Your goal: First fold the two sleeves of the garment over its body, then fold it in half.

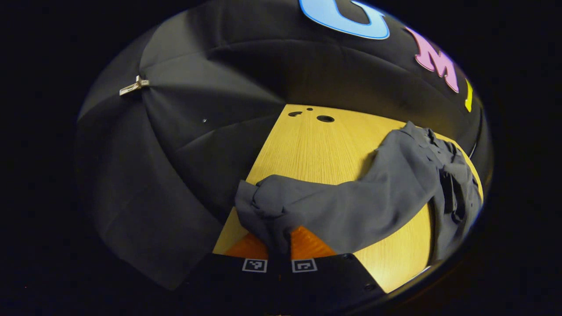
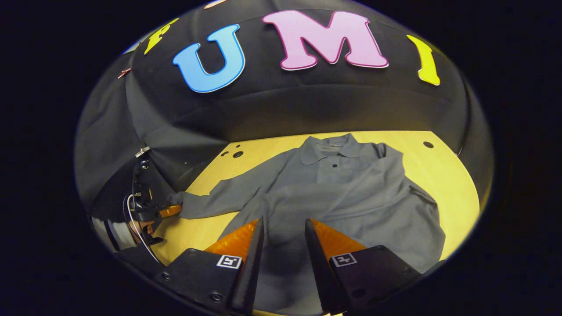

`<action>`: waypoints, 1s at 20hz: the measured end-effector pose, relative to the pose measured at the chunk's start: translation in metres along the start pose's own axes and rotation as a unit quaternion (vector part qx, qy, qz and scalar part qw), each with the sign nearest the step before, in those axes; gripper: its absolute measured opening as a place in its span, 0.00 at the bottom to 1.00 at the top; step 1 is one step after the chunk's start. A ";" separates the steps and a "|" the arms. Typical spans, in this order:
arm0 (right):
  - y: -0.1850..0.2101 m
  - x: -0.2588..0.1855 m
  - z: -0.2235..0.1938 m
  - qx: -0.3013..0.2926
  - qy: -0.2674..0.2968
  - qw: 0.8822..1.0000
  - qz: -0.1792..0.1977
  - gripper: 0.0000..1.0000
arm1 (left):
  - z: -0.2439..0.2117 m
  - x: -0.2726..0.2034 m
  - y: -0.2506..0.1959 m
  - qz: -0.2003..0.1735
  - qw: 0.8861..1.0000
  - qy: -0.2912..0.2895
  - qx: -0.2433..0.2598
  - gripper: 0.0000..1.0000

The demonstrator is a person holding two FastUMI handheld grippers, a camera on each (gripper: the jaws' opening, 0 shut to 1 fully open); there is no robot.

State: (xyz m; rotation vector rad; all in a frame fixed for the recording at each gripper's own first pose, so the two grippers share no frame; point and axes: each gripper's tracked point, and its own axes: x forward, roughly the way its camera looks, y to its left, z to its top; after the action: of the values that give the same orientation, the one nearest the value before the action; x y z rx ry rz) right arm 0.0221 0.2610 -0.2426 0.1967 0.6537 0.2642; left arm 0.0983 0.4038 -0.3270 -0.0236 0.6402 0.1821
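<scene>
In the left gripper view, the left tool [image 1: 279, 245] is clamped on the cuff of the grey collared long-sleeved garment [image 1: 351, 206]. In the right gripper view, the right tool [image 2: 284, 232] hangs open and empty over that garment, spread on the pale wooden table [image 2: 443, 162].

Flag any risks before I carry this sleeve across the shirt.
The left gripper pinches only the bunched cuff, so it could slip mid-carry. The sleeve trails near the table edge and may drag unevenly. The right gripper hangs open above the shirt body, which could shift.
</scene>
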 end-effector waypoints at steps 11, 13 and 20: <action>-0.092 -0.045 0.002 0.023 -0.021 0.999 -0.044 0.59 | 0.102 -0.094 -0.090 -0.021 0.990 -0.138 0.006 0.05; -0.109 -0.051 0.001 0.021 -0.021 0.998 -0.050 0.59 | 0.118 -0.111 -0.122 -0.036 0.987 -0.154 0.004 0.06; -0.173 -0.072 -0.006 0.033 -0.021 0.997 -0.072 0.59 | 0.163 -0.156 -0.246 -0.098 0.973 -0.208 0.025 0.05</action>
State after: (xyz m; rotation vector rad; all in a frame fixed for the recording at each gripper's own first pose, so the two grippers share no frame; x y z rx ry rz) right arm -0.0055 0.0759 -0.2516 0.2163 0.6316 0.1000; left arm 0.1153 0.1497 -0.1114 0.0002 0.2202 -0.0225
